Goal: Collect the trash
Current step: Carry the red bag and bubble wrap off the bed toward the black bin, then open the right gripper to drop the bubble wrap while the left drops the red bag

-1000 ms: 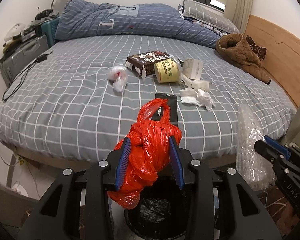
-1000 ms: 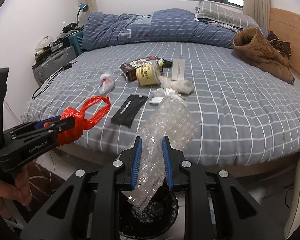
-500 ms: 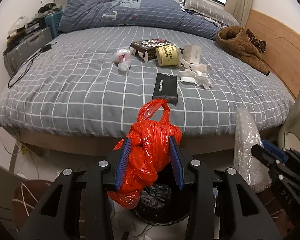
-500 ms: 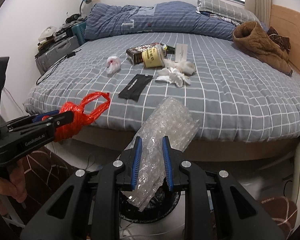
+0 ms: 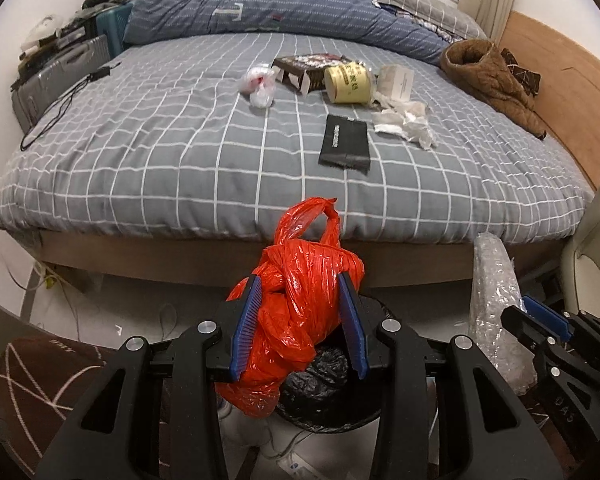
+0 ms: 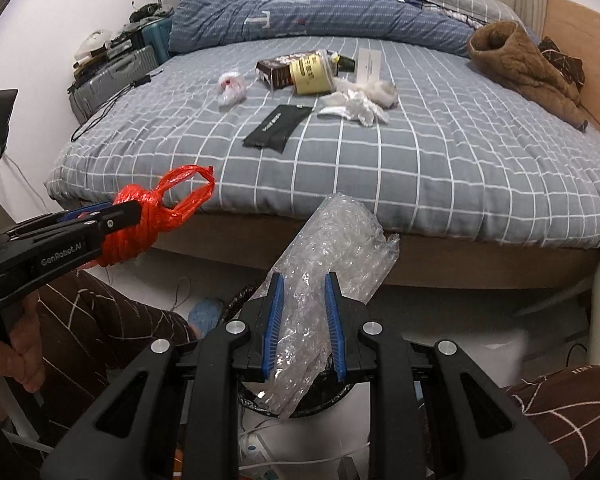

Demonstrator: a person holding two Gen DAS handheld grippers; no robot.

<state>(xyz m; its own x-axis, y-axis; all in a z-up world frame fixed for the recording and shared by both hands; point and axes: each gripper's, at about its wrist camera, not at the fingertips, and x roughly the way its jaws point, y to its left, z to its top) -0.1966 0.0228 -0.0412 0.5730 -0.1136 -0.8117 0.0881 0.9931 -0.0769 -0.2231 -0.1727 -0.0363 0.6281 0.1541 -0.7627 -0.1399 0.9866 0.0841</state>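
Crinkled orange-red plastic bag (image 5: pixel 300 312), one knotted bundle, sits pinched between the blue pads of the left claw (image 5: pixel 300 320), hanging just above a round bin lined with black plastic (image 5: pixel 324 392) on the floor. One sheet of clear bubble wrap (image 6: pixel 324 280) is squeezed in the right claw (image 6: pixel 302 320), its lower end dipping into the same bin. Six pieces of trash lie on the grey checked bed (image 5: pixel 140 152): one flat black pouch (image 5: pixel 346 145), one yellow paper tub (image 5: pixel 348 82) on its side, one dark brown carton (image 5: pixel 300 70), one small clear knotted bag (image 5: pixel 258 84), one white card box (image 5: pixel 398 82) and one heap of crumpled white tissue (image 5: pixel 406 124) — all well apart from both claws. A brown fleece jacket (image 5: pixel 492 76) lies near the wooden headboard; a blue striped duvet (image 5: pixel 268 8) is bunched at the far side. Two suitcases stand left of the bed.
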